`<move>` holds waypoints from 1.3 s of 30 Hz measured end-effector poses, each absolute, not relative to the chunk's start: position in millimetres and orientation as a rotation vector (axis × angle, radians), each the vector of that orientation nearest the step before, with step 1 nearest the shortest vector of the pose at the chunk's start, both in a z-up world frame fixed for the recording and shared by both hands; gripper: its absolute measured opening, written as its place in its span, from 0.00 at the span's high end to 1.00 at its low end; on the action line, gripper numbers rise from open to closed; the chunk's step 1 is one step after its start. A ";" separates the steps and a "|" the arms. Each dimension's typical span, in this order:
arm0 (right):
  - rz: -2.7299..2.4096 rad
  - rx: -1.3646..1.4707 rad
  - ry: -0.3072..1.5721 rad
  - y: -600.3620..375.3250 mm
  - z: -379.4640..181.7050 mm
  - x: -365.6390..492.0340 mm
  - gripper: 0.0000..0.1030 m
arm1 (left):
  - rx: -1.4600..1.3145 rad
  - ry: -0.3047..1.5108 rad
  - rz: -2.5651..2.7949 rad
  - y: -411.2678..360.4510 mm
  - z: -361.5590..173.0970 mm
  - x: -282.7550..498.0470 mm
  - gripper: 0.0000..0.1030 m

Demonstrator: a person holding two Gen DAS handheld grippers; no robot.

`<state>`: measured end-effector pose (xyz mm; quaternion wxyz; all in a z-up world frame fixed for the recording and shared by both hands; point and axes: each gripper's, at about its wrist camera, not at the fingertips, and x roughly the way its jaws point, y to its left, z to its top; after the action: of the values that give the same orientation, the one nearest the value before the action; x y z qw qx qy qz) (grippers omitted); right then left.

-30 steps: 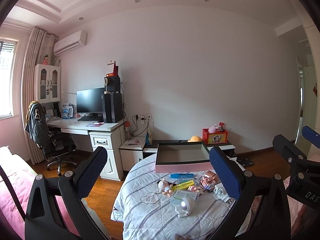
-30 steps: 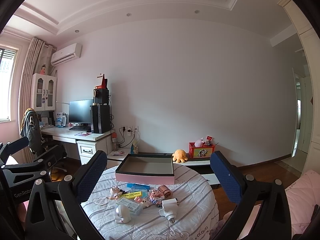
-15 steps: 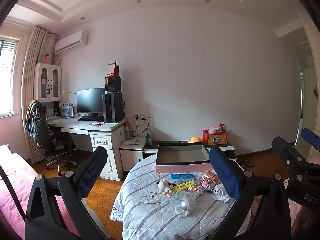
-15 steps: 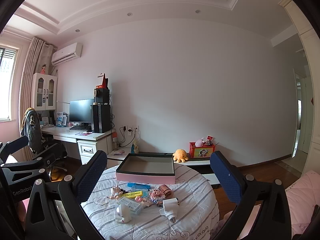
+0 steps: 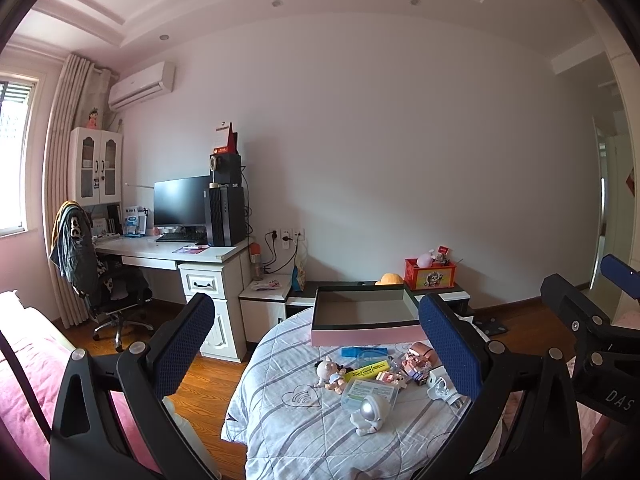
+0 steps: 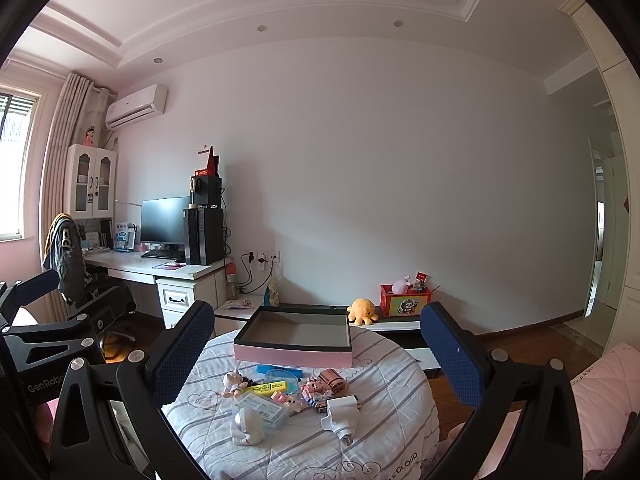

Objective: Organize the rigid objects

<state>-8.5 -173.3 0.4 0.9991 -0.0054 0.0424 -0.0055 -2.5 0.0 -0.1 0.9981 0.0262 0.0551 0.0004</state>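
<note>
An empty pink box with a dark rim (image 5: pixel 362 318) (image 6: pixel 294 342) sits at the far side of a round table with a striped cloth (image 5: pixel 304 436) (image 6: pixel 384 432). In front of it lies a heap of small things: a white astronaut figure (image 5: pixel 370 416) (image 6: pixel 246 426), a yellow highlighter (image 5: pixel 368 371) (image 6: pixel 266 388), a small doll (image 5: pixel 326 370) (image 6: pixel 232 381), a white charger plug (image 5: pixel 440 388) (image 6: pixel 340 414), a blue case (image 5: pixel 362 350) and pink block toys (image 6: pixel 314 392). My left gripper (image 5: pixel 320 360) and my right gripper (image 6: pixel 316 364) are both open, empty and held back above the table's near side.
A white desk (image 5: pixel 168 252) with a monitor and a computer tower stands at the left, with an office chair (image 5: pixel 100 280). A low shelf behind the table holds an orange plush (image 6: pixel 362 311) and a red toy box (image 6: pixel 404 300). A pink bed (image 5: pixel 24 360) lies at the left.
Both views have shifted very slightly. Both grippers stay open and nothing on the table has moved.
</note>
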 end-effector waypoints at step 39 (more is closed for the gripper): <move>0.042 0.145 0.609 -263.8 -206.8 152.9 0.00 | 0.105 0.763 -0.109 -53.8 -235.6 190.7 0.00</move>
<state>152.9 -263.8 -206.8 0.9513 0.0713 0.2993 0.0206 190.7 -53.8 -235.6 0.9252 0.0514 0.3721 -0.0532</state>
